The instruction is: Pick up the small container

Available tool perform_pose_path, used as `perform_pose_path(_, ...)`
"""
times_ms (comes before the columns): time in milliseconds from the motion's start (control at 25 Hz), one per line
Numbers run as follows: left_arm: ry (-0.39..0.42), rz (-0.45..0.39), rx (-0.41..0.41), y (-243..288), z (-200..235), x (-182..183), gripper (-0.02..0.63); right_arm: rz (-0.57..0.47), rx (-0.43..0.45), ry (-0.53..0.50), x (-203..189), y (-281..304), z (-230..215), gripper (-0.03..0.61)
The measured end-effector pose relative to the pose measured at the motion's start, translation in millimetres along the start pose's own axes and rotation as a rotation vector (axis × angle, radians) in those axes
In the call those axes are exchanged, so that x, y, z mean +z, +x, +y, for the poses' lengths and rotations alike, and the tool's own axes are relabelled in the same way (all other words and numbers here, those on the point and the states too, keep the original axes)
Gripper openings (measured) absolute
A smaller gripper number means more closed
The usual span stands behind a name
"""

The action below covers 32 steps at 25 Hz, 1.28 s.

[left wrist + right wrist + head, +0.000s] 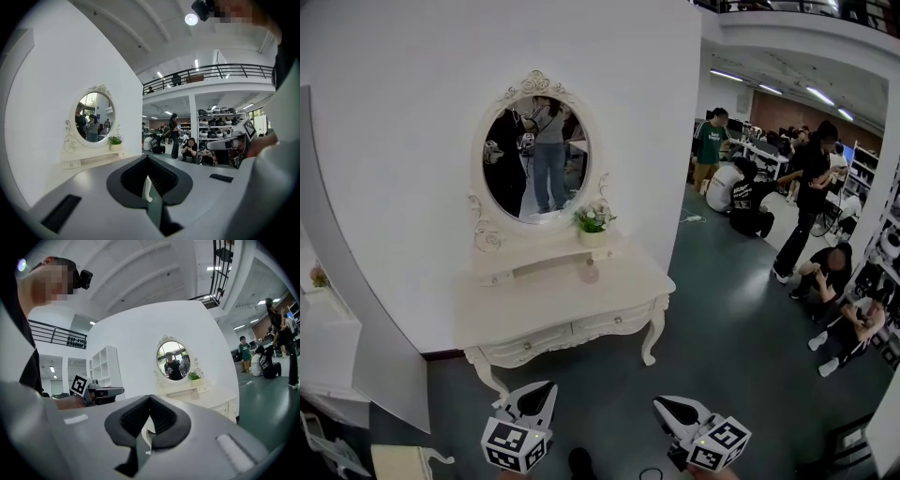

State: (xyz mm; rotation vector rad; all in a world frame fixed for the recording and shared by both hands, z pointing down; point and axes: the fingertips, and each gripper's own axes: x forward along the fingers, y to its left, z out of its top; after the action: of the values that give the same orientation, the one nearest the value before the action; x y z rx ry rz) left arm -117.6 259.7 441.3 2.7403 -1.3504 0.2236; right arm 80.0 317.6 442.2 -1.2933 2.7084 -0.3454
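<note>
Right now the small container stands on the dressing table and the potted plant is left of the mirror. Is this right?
Not quite: the head view shows the potted plant right of the mirror. The small container does stand on the dressing table.

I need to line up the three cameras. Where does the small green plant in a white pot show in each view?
Head view: the small green plant in a white pot is just above centre, at the mirror's lower right.
Left gripper view: left of centre, again at the mirror's lower right.
Right gripper view: right of centre, same spot by the mirror.
Shared landmark: the white-framed oval mirror.
</note>
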Motion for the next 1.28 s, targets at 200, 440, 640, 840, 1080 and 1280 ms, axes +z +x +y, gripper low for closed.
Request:
perform_pose_path(200, 0.004, 0.000, -0.009, 35.3, 30.9, 3.9, 0.006, 0.025, -0.015, -0.006, 1.7, 38.2, -26.2, 0.011)
perform_pose_path(440, -0.009, 0.011, -0.004, 76.2, 76.9, 10.3, 0.006, 0.043, -0.005, 0.008, 10.0, 96.1, -53.0, 0.011)
perform_pose_path(640, -0.017, 0.025, -0.014, 102.2, 107.4, 12.7, 0.006, 0.063, -0.006, 0.018, 11.4, 135.8, -71.2, 0.011)
perform_pose_path(840, -0.026, 0.023, -0.019, 119.4, 142.6, 16.3, 0.006, 0.073, -0.021, 0.023, 16.7, 172.6, -82.1, 0.011)
perform_pose_path(1080, -0.034, 0.017, -0.046, 133.4, 168.4, 19.7, 0.006, 0.056, -0.038, 0.020, 29.9, 204.4, -85.8, 0.011)
perform_pose_path(1280, -0.039, 0.022, -0.047, 145.0, 187.9, 19.4, 0.006, 0.060, -0.043, 0.030, 29.2, 223.2, -95.5, 0.011)
